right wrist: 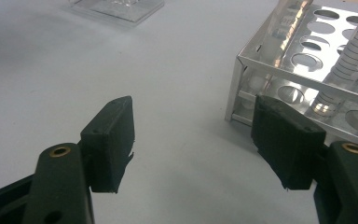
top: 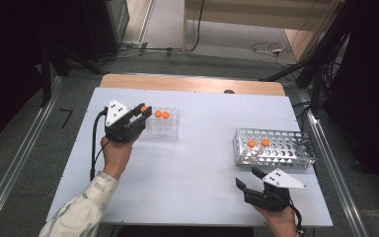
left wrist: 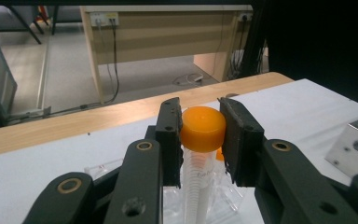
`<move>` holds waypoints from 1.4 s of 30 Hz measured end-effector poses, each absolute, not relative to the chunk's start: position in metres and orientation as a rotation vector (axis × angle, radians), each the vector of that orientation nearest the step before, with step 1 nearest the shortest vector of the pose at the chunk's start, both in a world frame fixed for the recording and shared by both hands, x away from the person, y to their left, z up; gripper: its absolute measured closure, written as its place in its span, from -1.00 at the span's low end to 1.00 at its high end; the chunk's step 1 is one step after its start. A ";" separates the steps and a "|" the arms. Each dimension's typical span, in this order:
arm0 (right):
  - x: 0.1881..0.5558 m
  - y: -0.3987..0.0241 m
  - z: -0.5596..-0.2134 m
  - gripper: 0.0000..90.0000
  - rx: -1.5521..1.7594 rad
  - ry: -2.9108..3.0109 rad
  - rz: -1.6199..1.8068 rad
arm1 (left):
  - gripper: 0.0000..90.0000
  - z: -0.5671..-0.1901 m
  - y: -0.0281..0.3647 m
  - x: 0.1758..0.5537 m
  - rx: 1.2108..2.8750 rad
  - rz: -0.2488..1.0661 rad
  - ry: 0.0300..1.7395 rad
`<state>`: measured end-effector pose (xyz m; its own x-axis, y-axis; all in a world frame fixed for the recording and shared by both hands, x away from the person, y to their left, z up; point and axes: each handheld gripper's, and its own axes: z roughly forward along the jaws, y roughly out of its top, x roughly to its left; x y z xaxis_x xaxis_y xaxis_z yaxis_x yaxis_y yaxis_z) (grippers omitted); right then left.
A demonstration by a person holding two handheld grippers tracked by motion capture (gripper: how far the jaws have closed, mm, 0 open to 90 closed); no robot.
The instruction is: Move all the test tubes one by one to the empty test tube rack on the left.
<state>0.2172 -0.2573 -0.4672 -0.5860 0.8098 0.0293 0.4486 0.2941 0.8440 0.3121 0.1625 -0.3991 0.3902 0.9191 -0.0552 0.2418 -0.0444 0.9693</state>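
1. Nearest the bottom edge of the high view, lower right, is the right gripper [top: 247, 178]. Its jaws stand wide apart with nothing between them, just bare white table [top: 192, 168] underneath. In the right gripper view [right wrist: 193, 140] you can see the gap clearly, both black pads well apart.

2. Just above it in the high view, right of centre, sits the metal rack [top: 276, 148], a shiny perforated one. Two orange-capped tubes [top: 258, 143] stand upright in its left end. The right gripper view has the rack's corner [right wrist: 279, 60] at upper right, close to the right-hand pad but not touching it.

3. Over on the left of the high view, a sleeved forearm comes up from the bottom edge to the left gripper [top: 143, 109], in the upper left part of the table.

4. That gripper is clamped on a tube [left wrist: 201, 158] by its orange cap, one pad on each side. The tube hangs upright and clear-bodied below the cap in the left gripper view.

5. Right next to it, a bit further right in the high view, is the clear plastic rack [top: 165, 124] with two more orange caps [top: 162, 114] poking up. The held tube is at this rack's left edge, and I can't tell if its bottom is in a hole.

6. Farthest back is the table's wooden strip [top: 192, 83].
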 end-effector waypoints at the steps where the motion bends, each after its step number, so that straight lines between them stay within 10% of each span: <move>1: 0.217 -0.258 -0.467 -0.36 1.126 2.162 1.211 | 0.56 -0.398 0.163 0.314 1.546 0.776 1.073; 42: 0.216 -0.260 -0.467 -0.36 1.141 2.148 1.216 | 0.44 -0.424 0.155 0.342 1.590 0.785 1.142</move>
